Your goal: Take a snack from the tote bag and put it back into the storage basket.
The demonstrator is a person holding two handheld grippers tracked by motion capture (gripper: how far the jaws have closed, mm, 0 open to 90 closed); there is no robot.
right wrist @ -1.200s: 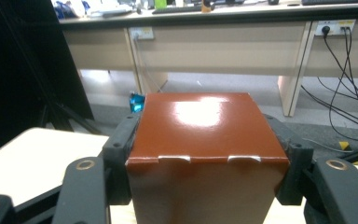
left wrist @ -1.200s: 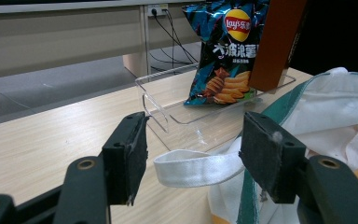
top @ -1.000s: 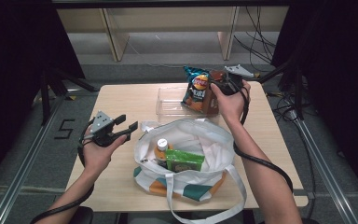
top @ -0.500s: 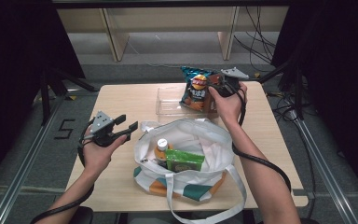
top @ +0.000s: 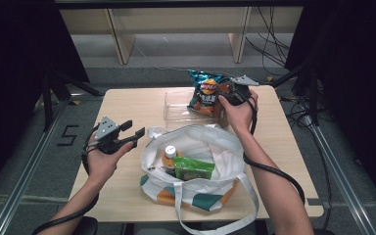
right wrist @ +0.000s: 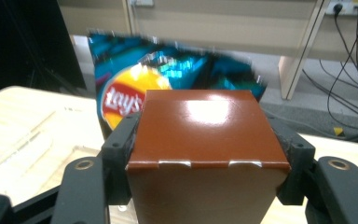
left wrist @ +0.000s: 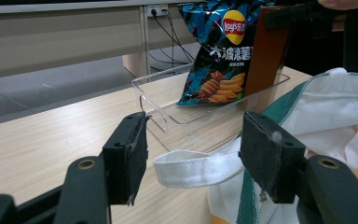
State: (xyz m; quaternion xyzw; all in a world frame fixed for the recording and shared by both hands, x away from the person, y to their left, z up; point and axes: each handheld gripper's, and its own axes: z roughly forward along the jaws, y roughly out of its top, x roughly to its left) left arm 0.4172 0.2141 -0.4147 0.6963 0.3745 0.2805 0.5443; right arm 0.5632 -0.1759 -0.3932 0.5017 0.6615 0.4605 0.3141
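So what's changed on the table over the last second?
The right hand-held gripper, shut on the brown box, has sunk a little toward the clear tray, next to the chip bag. The left hand-held gripper stays open and in place beside the tote bag, whose contents look unmoved.

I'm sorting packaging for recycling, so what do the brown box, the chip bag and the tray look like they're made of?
Brown box: likely glossy coated cardboard; folded flaps, a glare spot on top.
Chip bag: shiny printed plastic or foil film; crinkled, serrated top edge.
Tray: clear rigid plastic, probably acrylic; the table shows through.
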